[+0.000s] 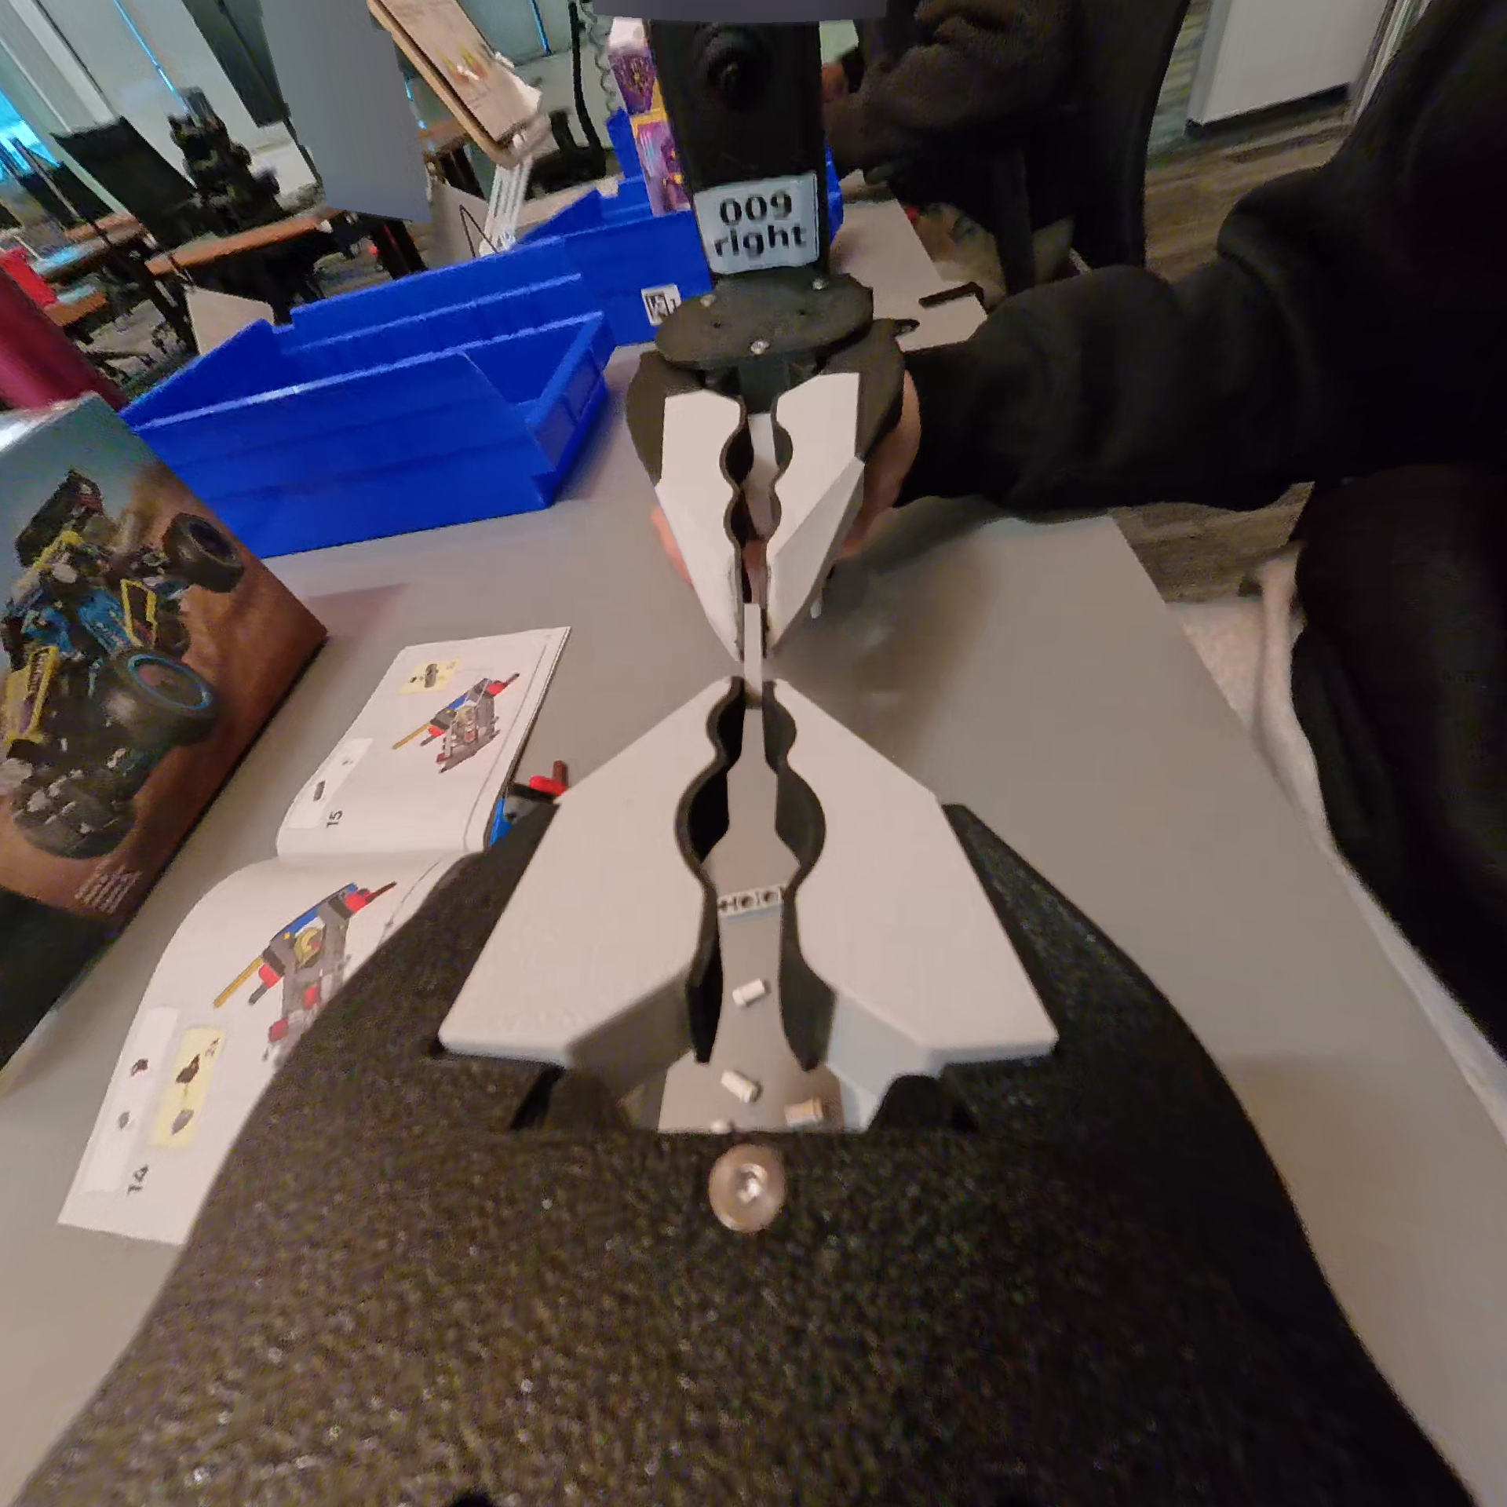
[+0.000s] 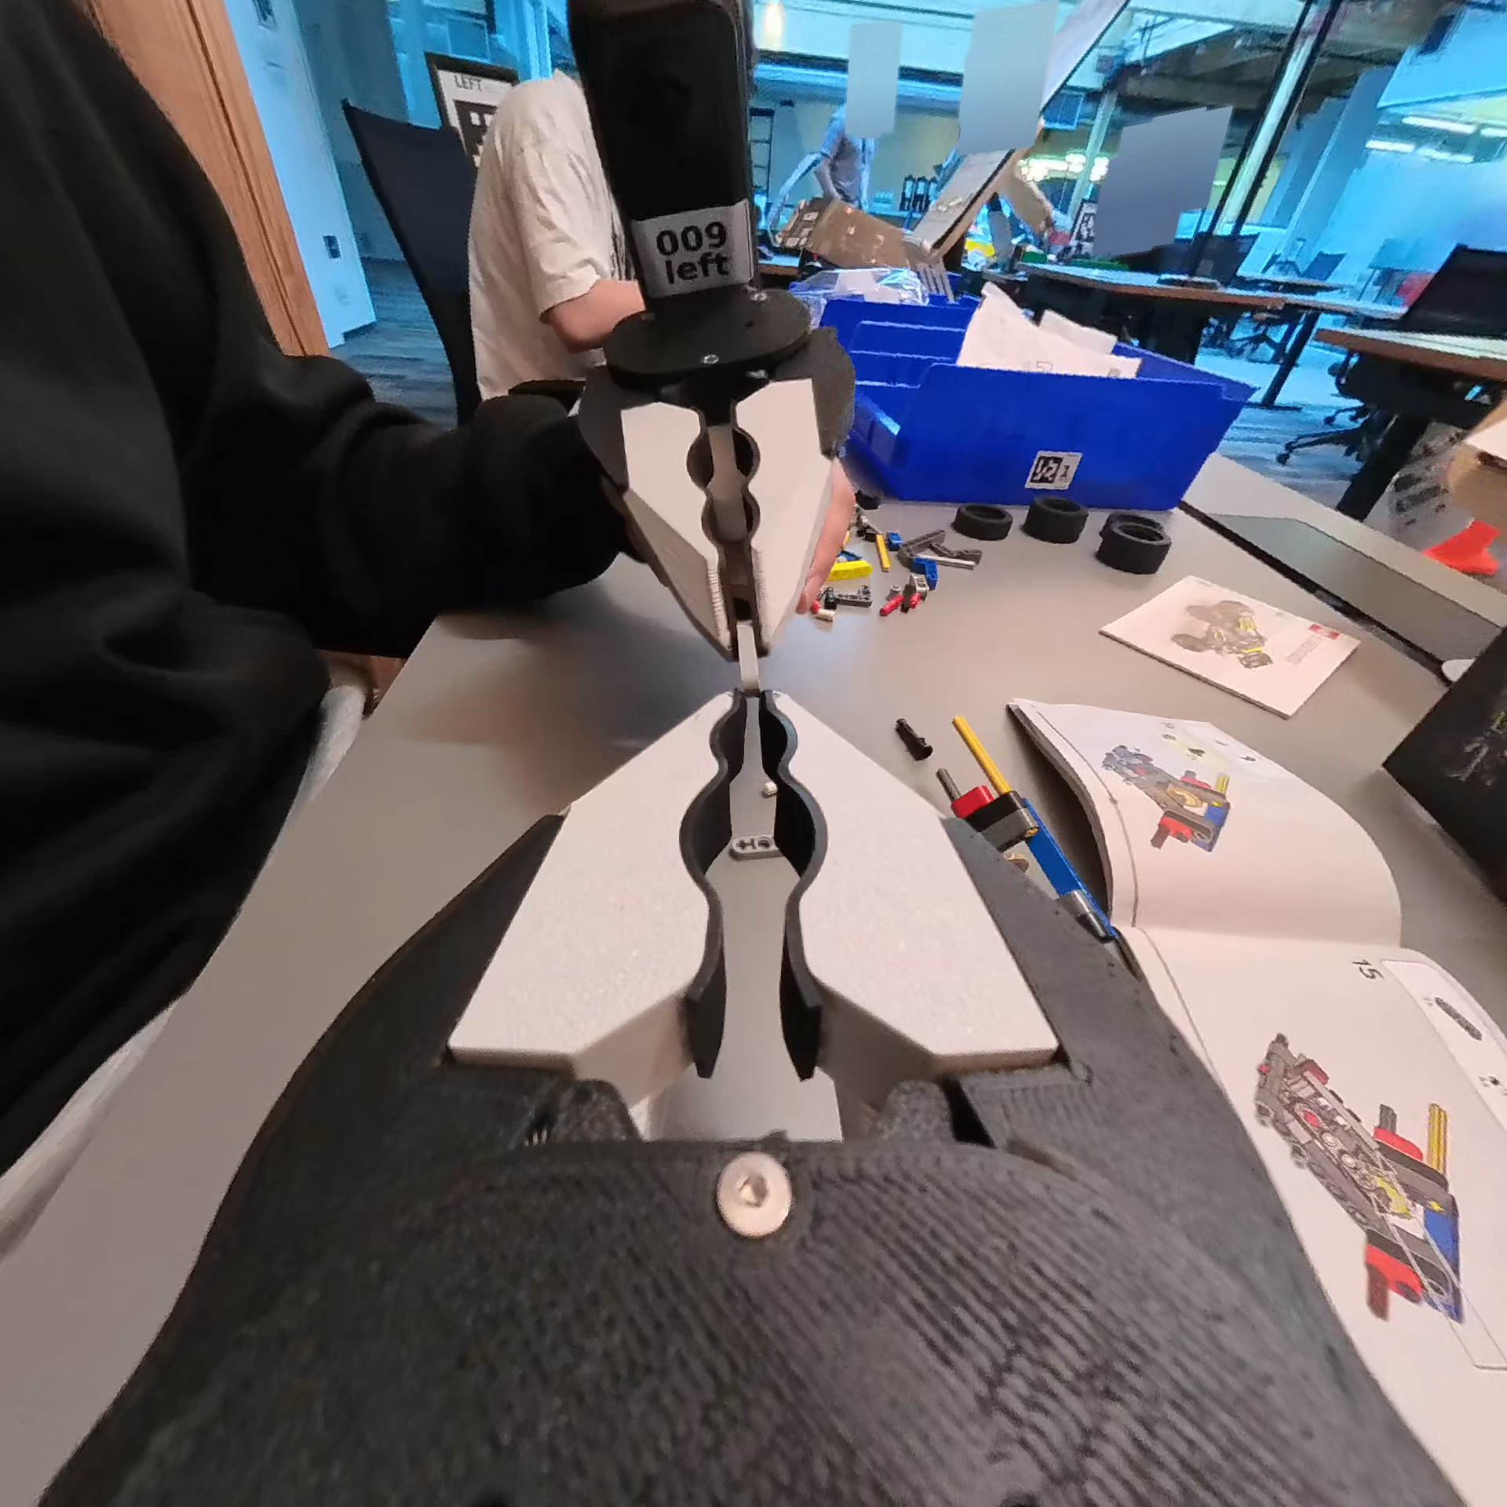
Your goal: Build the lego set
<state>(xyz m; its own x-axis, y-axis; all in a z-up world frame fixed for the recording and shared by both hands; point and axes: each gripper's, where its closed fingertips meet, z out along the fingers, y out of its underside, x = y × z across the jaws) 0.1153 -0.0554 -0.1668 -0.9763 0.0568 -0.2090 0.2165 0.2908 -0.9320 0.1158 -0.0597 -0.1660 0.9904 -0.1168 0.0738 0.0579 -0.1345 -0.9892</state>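
My two grippers meet tip to tip above the grey table (image 1: 978, 775). A thin light grey lego piece (image 1: 754, 656) bridges the tips; it also shows in the right wrist view (image 2: 749, 667). My left gripper (image 1: 754, 693) is shut on its near end, and my right gripper (image 1: 754, 640) is shut on its far end. In the right wrist view my right gripper (image 2: 750, 697) is in front and the left gripper (image 2: 744, 648) is opposite. A small grey beam with holes (image 1: 750, 901) and three white pins (image 1: 748, 992) lie on the table below.
An open instruction booklet (image 2: 1223, 856) lies beside a blue, red and yellow sub-assembly (image 2: 1011, 815). A black pin (image 2: 913, 738), loose pieces (image 2: 889, 571), three tyres (image 2: 1056, 519), blue bins (image 2: 1044, 424) and a second booklet (image 2: 1231, 644) are beyond. The set's box (image 1: 106, 652) stands nearby. My left and right fingertips are right by each other.
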